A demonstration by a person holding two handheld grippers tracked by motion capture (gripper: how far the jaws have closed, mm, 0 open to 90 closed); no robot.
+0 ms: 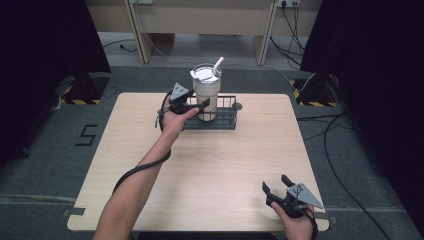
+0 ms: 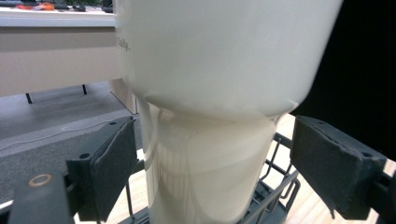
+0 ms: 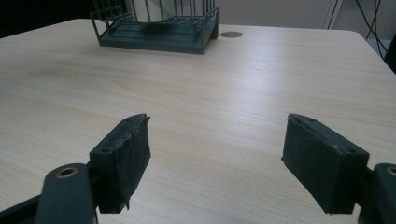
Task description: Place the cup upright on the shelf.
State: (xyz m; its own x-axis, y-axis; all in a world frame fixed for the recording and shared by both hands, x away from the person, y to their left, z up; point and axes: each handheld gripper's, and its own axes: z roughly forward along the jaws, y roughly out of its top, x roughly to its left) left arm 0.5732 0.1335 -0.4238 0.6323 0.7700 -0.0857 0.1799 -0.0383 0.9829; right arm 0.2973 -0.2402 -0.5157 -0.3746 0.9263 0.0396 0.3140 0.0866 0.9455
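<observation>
1. High view: left gripper (image 1: 200, 106) out at the table's (image 1: 210, 165) far middle, jaws spread to either side of a cream tumbler (image 1: 206, 95). Tumbler upright in a dark wire basket (image 1: 226, 118), lid and white straw (image 1: 218, 65) on top. Basket rails right under and beyond the jaws. Small round grommet (image 1: 238, 106) just past the basket's right end.
2. Same view: right gripper (image 1: 278, 188) at the near right corner, held in a hand (image 1: 295, 225), jaws wide apart, nothing between them. Bare wood ahead of it; tumbler and basket well apart, ahead and to its left. Cable (image 1: 137, 170) looping along the left forearm.
3. Left gripper view: tumbler's narrow lower body (image 2: 205, 172) dead centre between both pads, wider upper body overhanging the jaws. Gap on each side of the cup, right gap larger; pads not touching, so open around the tumbler. Basket wires (image 2: 273, 186) low, crossing behind and under the right pad.
4. Right gripper view: pads wide open above bare tabletop (image 3: 210, 107). Basket (image 3: 156, 32) far ahead, slightly left, with the tumbler's base (image 3: 149, 11) inside behind the wires. Grommet hole (image 3: 231, 34) just right of the basket. No obstruction between jaws and basket.
</observation>
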